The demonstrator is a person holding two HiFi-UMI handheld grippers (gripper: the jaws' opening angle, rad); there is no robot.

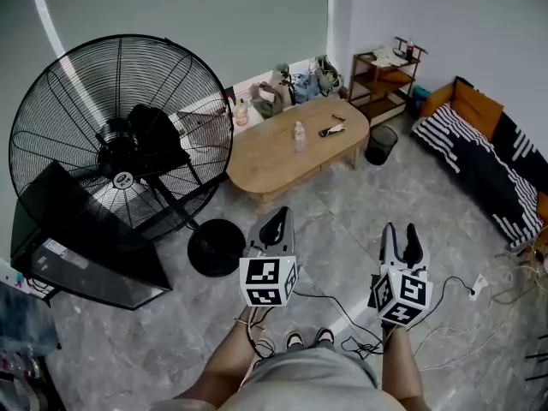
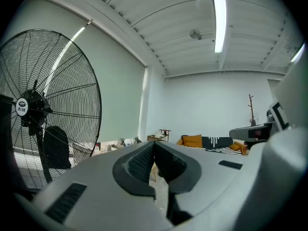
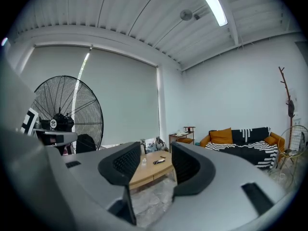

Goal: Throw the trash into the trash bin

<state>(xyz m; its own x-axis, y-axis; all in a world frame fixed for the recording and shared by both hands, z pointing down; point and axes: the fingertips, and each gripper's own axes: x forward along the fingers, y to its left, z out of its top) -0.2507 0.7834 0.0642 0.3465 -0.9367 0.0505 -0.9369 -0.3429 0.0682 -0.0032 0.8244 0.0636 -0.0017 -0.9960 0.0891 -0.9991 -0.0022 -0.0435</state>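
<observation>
Wooden counter (image 1: 265,157) at upper centre carries a bottle (image 1: 298,135); I'd approach squarely, right hand-held gripper (image 1: 402,229) parted and empty, left hand-held gripper (image 1: 278,214) closed.

Trash bin (image 1: 382,143) beside coffee table (image 1: 265,163): inside dark, contents impossible to tell. Small dark items (image 1: 332,128) on tabletop: too small to name. Clutter (image 1: 291,84) along wall: too small to make out. Sofa (image 1: 488,157) cut by right edge. Person (image 1: 308,375) cut by bottom edge. Left gripper view: fan (image 2: 43,109) cut by left edge. Right gripper view: right gripper (image 3: 155,153) jaws hide both table ends.
</observation>
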